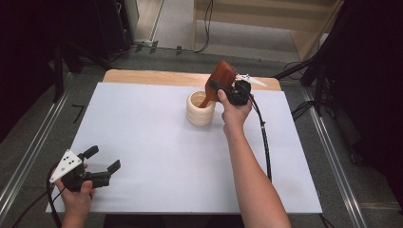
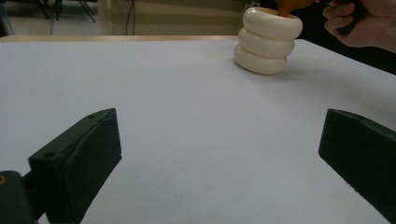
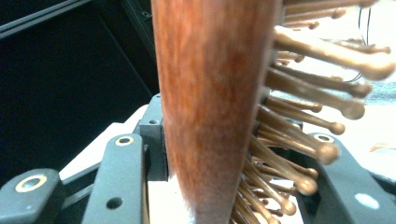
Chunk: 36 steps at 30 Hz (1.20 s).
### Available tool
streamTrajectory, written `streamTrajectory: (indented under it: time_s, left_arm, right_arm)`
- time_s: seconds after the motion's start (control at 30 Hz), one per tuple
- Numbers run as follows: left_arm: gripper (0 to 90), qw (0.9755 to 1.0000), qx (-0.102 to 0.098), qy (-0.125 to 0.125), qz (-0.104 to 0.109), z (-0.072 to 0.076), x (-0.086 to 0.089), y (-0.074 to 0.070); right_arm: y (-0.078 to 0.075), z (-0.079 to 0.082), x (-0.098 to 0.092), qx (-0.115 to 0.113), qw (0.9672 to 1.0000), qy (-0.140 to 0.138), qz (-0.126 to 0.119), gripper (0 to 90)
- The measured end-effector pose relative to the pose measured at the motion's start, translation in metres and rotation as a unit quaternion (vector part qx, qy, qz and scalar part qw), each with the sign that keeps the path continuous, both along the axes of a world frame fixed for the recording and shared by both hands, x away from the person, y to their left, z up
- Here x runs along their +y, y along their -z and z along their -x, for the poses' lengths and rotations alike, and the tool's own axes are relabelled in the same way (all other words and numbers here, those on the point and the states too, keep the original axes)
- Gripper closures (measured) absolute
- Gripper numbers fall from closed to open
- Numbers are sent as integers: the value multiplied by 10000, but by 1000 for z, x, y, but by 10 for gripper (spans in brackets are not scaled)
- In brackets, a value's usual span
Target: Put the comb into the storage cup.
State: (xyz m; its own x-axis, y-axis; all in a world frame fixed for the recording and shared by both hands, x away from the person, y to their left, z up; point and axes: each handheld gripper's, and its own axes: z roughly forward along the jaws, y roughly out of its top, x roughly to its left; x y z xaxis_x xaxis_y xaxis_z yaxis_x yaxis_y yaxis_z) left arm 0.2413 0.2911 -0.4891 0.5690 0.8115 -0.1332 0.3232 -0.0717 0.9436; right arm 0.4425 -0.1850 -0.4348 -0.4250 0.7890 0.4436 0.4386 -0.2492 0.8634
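The right gripper (image 1: 227, 89) is clamped on a wooden hairbrush (image 1: 219, 80), its jaws pressed on the reddish-brown paddle head; the brush's peg bristles (image 3: 299, 140), round-tipped and pale brown, stick out to one side. From the grip the brush tilts, and its handle runs down into the cream ribbed holder (image 1: 200, 109) just below and beside the gripper. Well apart, at the near table (image 1: 157, 142) edge, the left gripper (image 1: 102, 166) holds nothing, jaws spread wide.

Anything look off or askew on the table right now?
Nothing spilled or damaged. The hairbrush leans tilted, handle down in the cream holder, clamped by the right gripper. The holder stands upright. The left gripper rests open, apart.
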Motion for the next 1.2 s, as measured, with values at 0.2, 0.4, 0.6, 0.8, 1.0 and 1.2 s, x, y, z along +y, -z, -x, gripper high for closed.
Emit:
streamTrajectory:
  time_s: [0.2,0.4,0.6,0.8,1.0,1.2]
  left_arm:
    - [0,10000,-1,-2,-2,0,0,0]
    - [0,10000,-3,-7,1,0,0,0]
    - [0,10000,2,0,-2,0,0,0]
    - [0,10000,0,3,1,0,0,0]
    - [0,10000,5,-6,7,0,0,0]
    - [0,10000,7,0,7,0,-1,0]
  right_arm:
    - [5,-1,2,46,10000,-2,-55,509]
    - [11,-2,5,129,9996,7,-256,508]
    - [15,-3,6,156,9993,-1,-336,507]
    - [17,-3,5,199,9990,48,-406,506]
    - [18,-3,2,237,9988,73,-433,500]
    - [20,-4,2,261,9981,87,-550,493]
